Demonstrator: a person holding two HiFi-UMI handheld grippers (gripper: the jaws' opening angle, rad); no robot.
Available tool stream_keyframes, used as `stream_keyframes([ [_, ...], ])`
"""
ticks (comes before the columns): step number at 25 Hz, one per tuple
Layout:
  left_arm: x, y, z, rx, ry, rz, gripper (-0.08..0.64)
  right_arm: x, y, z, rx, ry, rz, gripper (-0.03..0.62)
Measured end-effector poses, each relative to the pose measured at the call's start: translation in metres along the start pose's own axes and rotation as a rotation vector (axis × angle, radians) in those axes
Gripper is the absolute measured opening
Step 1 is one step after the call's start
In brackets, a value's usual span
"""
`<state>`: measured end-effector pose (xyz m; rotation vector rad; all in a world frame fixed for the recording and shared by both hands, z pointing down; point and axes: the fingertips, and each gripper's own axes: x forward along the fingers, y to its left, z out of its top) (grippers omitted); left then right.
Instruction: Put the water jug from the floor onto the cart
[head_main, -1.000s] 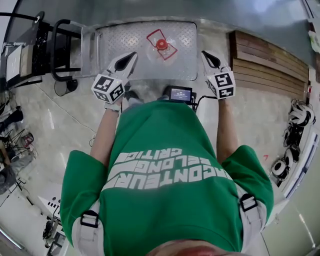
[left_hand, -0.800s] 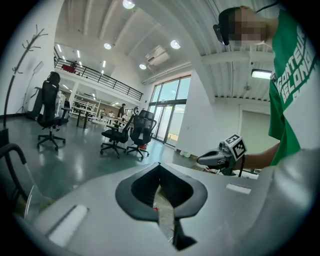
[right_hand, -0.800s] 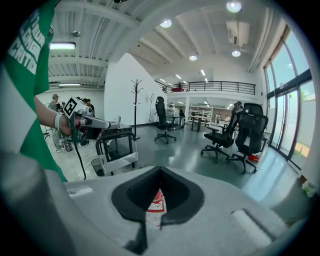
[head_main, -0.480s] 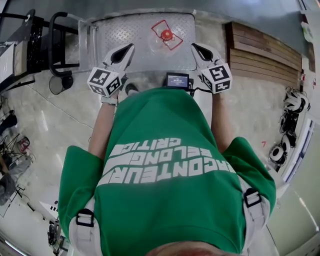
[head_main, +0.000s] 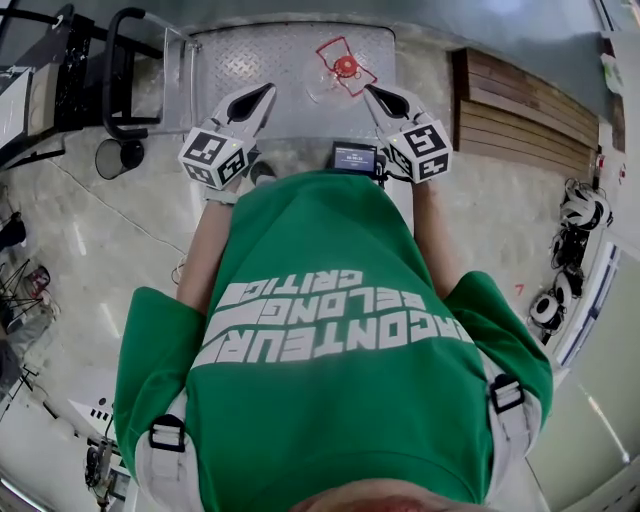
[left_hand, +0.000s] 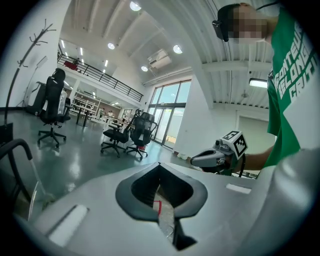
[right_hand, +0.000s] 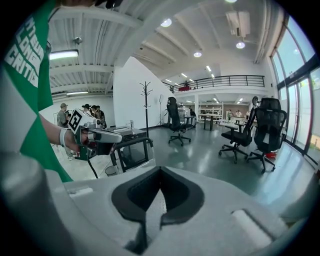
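Note:
The clear water jug (head_main: 345, 68), with a red cap and a red handle, stands upright on the cart's diamond-plate deck (head_main: 250, 60) at the top of the head view. My left gripper (head_main: 262, 92) is shut and empty, its tip over the deck's near edge, left of the jug. Shut and empty too, my right gripper (head_main: 370, 92) points at the jug from just below and right of it. Neither touches the jug. In the left gripper view the closed jaws (left_hand: 160, 167) face a hall, with the right gripper (left_hand: 200, 160) beside them. The right gripper view shows the left gripper (right_hand: 117, 136).
The cart's black push handle (head_main: 115, 75) rises at its left end, beside a dark rack (head_main: 40, 80). Wooden planks (head_main: 530, 100) lie right of the cart. A small screen device (head_main: 355, 157) hangs at the person's chest. Office chairs (right_hand: 265, 130) stand across the hall.
The right gripper has swung left toward the jug, and the left gripper has edged right and forward. The jug has stayed on the cart. Both stay shut.

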<state>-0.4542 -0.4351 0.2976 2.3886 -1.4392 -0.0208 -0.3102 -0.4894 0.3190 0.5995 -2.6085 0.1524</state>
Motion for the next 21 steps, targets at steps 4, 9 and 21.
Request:
stream_keyframes([
  [4,-0.008,0.008,-0.006,-0.011,0.002,0.004,0.011,0.011,0.008,-0.003,0.005,0.008,0.008,-0.008],
  [9,-0.01,0.013,-0.011,-0.011,0.011,0.008,0.011,0.019,0.011,-0.006,0.008,0.016,0.011,-0.008],
  [21,-0.014,0.008,-0.013,-0.02,0.009,0.014,0.011,0.015,0.013,-0.01,-0.002,0.017,0.013,-0.006],
])
